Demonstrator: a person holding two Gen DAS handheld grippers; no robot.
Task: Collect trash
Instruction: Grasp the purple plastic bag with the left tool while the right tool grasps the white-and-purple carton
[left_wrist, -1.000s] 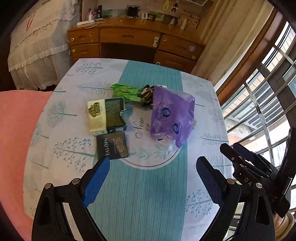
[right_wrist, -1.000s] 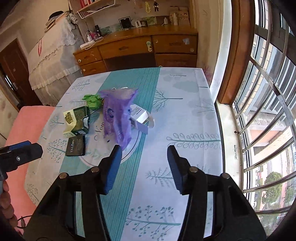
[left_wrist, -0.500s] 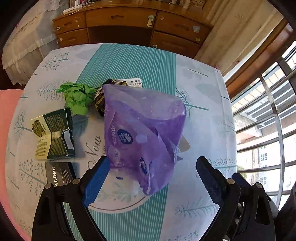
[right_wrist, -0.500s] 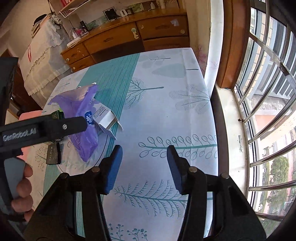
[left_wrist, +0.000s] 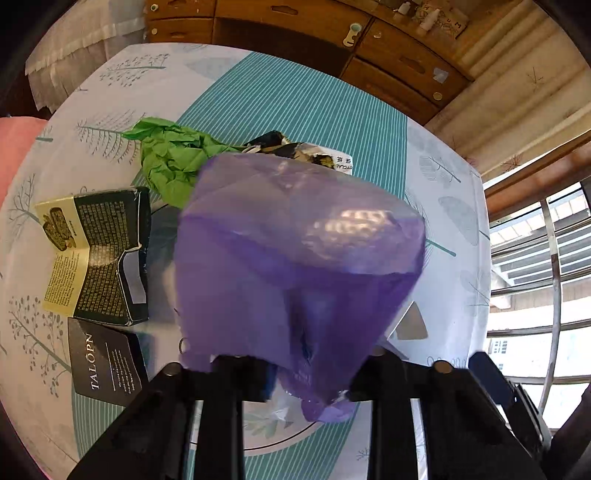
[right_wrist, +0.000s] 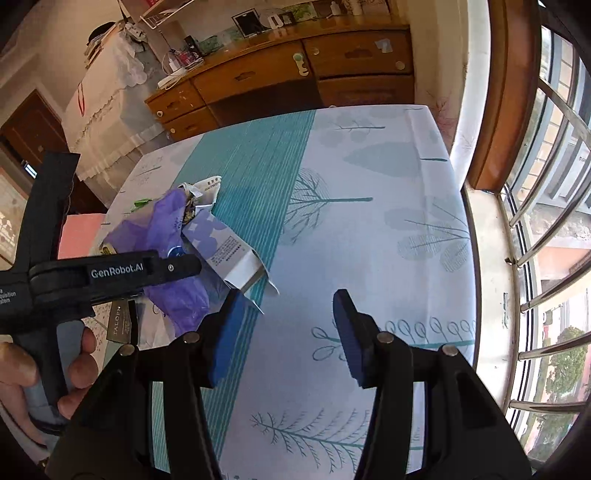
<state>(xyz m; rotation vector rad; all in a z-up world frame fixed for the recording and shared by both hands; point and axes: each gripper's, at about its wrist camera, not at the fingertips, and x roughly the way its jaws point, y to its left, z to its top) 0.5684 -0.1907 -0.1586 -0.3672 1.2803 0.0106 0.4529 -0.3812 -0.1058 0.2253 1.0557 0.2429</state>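
Note:
A crumpled purple plastic bag (left_wrist: 299, 266) fills the middle of the left wrist view, right in front of my left gripper (left_wrist: 306, 373). Its lower end lies between the jaws and hides the fingertips, so I cannot tell if they grip it. Around it lie crumpled green paper (left_wrist: 170, 162), a dark open carton (left_wrist: 99, 254), a black "TALOPN" box (left_wrist: 103, 362) and a white torn carton (right_wrist: 229, 254). The bag also shows in the right wrist view (right_wrist: 162, 236). My right gripper (right_wrist: 284, 332) is open and empty over the tablecloth, right of the pile.
The table has a white and teal cloth (right_wrist: 369, 206). A wooden dresser (right_wrist: 295, 77) stands behind it. A barred window (right_wrist: 546, 221) runs along the right. A pink seat (left_wrist: 14, 147) is at the left edge.
My left gripper has moved forward and down onto the purple bag, which now fills its view. My right gripper has shifted slightly and stays open.

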